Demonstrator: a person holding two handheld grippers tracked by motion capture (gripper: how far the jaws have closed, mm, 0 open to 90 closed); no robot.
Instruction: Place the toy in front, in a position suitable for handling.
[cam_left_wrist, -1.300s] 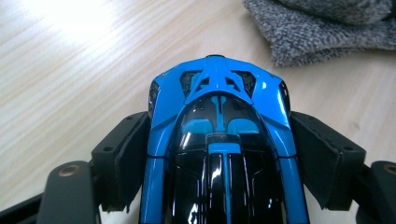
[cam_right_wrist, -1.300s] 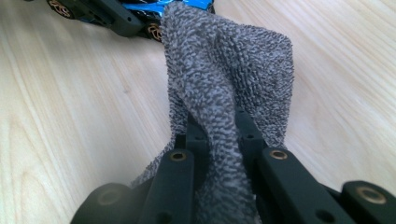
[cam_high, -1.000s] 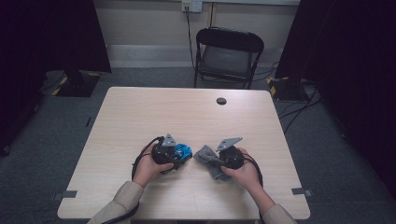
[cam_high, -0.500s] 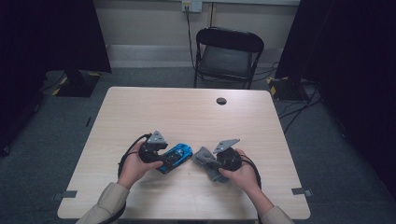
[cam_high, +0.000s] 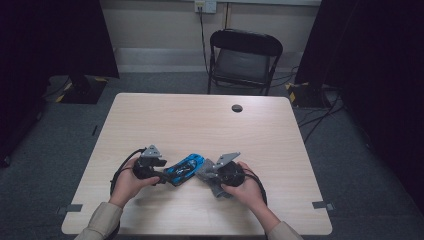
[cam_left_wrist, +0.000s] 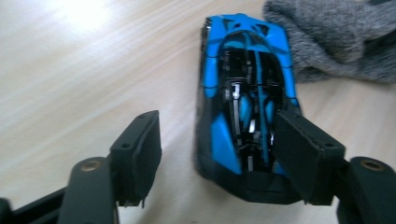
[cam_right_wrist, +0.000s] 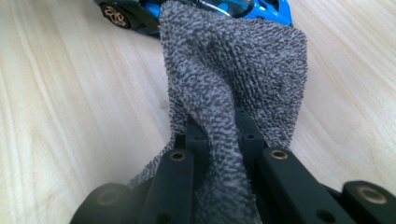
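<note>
Blue-and-black toy sports car (cam_high: 185, 168) — near centre of the pale wooden tabletop (cam_high: 200, 120). Left gripper (cam_left_wrist: 219, 154): jaws just closing around its tail, one pad touching, the other apart. Right gripper (cam_right_wrist: 219, 128) — clenched on grey terry cloth (cam_right_wrist: 233, 70) touching the car.

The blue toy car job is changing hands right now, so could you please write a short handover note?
Left hand-held gripper: jaws have just been closing around the rear of the blue toy car; one jaw lies on the car, the other has a gap, so no firm grip.
Right hand-held gripper: shut on the grey cloth, which lies against the car.
The car lies on the table, between both grippers.
Done: cloth brought to the car.
Left: probably steady the car and wipe it.
</note>
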